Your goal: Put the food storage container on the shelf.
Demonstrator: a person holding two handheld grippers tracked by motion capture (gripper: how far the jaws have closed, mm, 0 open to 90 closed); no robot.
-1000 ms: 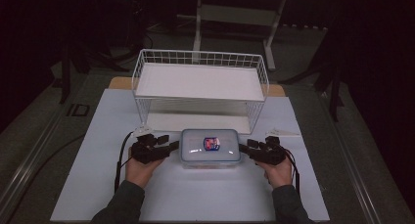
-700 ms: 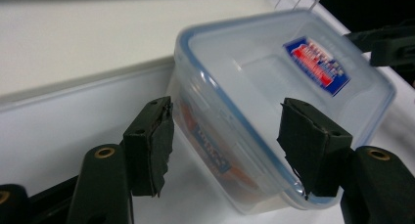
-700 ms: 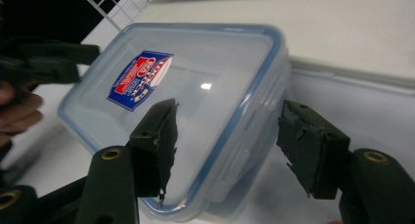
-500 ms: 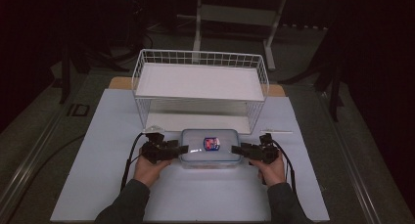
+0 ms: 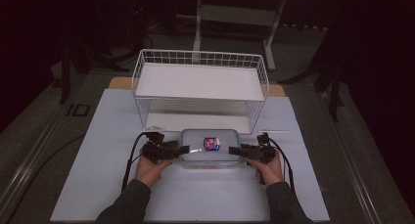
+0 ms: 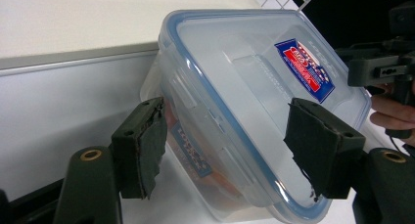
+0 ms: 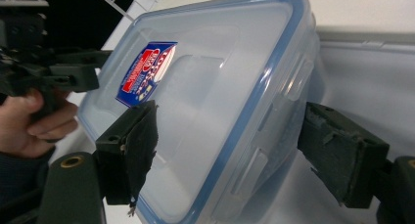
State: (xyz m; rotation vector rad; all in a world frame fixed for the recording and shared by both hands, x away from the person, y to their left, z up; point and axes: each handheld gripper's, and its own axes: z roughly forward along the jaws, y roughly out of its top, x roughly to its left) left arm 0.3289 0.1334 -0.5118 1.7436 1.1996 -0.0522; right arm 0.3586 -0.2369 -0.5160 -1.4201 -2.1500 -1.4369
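Observation:
A clear plastic container [image 5: 210,146] with a blue-rimmed lid and a red-and-blue sticker lies on the white table in front of the wire rack. My left gripper [image 5: 183,149] is at its left end and my right gripper [image 5: 234,149] at its right end, both pointing inward. In the left gripper view the container [image 6: 254,101] lies tilted between the jaws of the open left gripper [image 6: 225,119], whose pads [image 6: 147,145] stand apart at either side of its end. In the right gripper view the open right gripper [image 7: 230,123] straddles the container's [image 7: 210,87] other end the same way.
A white wire rack [image 5: 200,82] with a flat white shelf stands just behind the container. The white table sheet [image 5: 98,150] stretches left, right and toward the person. Black cables [image 5: 131,155] trail from both grippers. Dark floor and stands surround the table.
Both grippers have moved inward from the sides until their jaws reach the container's two ends. The container has stayed in place.

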